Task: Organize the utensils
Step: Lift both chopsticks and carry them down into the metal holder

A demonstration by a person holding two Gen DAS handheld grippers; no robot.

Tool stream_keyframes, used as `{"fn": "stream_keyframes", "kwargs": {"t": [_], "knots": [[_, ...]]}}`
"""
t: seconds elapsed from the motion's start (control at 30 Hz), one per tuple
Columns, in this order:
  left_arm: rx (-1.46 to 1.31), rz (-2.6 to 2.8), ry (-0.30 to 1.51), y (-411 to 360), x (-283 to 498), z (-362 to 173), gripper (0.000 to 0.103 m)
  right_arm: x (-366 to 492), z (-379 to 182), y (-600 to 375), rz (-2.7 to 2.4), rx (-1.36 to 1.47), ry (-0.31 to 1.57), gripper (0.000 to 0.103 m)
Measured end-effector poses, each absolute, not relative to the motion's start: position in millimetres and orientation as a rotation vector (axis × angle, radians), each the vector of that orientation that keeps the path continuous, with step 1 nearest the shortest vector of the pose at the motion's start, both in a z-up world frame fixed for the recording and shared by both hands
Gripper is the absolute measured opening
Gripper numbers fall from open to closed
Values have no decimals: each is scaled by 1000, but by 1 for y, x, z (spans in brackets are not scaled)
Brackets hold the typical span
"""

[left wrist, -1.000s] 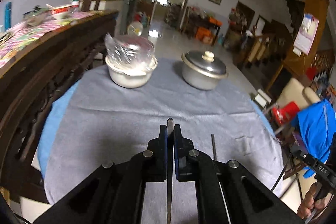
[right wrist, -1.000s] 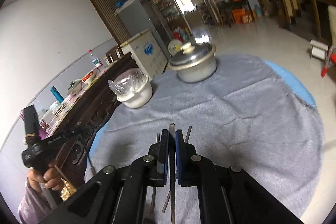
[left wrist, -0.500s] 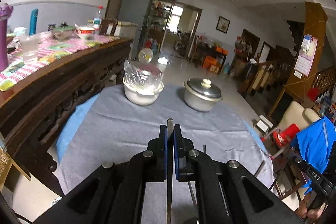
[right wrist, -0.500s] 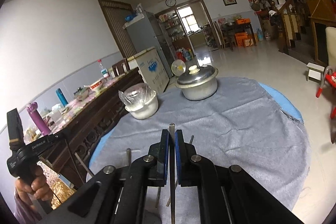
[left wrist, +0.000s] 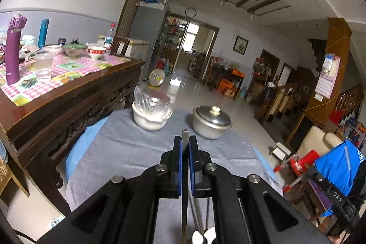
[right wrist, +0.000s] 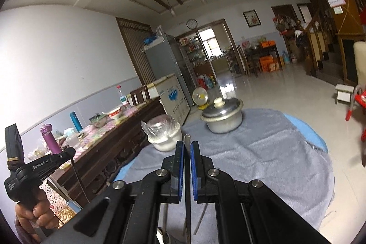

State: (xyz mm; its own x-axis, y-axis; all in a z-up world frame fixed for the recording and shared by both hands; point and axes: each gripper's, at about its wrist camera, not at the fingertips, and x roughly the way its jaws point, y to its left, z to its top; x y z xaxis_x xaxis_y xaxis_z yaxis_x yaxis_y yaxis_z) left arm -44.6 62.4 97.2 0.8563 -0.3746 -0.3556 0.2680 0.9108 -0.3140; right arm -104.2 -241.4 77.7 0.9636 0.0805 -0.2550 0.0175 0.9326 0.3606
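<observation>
My left gripper (left wrist: 185,138) is shut above the near part of the grey-clothed round table (left wrist: 128,152); a thin metal strip shows in the slit between its blue pads. Below it lie utensils: two white spoon bowls (left wrist: 201,237) with thin handles. My right gripper (right wrist: 187,143) is shut in the same way over the same table (right wrist: 274,152), with metal sticks (right wrist: 201,216) on the cloth underneath. Far across stand a white bowl under plastic film (left wrist: 151,116) (right wrist: 164,136) and a lidded aluminium pot (left wrist: 211,122) (right wrist: 223,118).
A dark wooden sideboard (left wrist: 68,95) runs along the table's left, carrying a purple bottle (left wrist: 14,49), a glass and bowls. A hand (right wrist: 34,212) holds the other device at the left. A chair with a blue garment (left wrist: 338,164) stands at the right.
Both grippers have risen, drawn back from the table and tilted up. The bowl and pot look farther off, and the utensils have slid to the bottom of both views. Both stayed shut.
</observation>
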Motion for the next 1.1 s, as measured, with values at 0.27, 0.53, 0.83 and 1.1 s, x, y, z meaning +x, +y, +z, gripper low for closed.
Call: {"fn": "stream_keyframes", "kwargs": {"t": [0.27, 0.53, 0.83, 1.1], "knots": [[-296, -379, 342, 59, -62, 122, 5, -120, 104, -235, 65, 387, 168, 6], [-302, -376, 310, 45, -66, 128, 5, -121, 116, -213, 94, 373, 100, 6], [-254, -331, 309, 27, -67, 111, 5, -106, 96, -190, 100, 320, 151, 7], [-219, -317, 332, 14, -62, 100, 5, -97, 82, -189, 108, 325, 193, 7]]}}
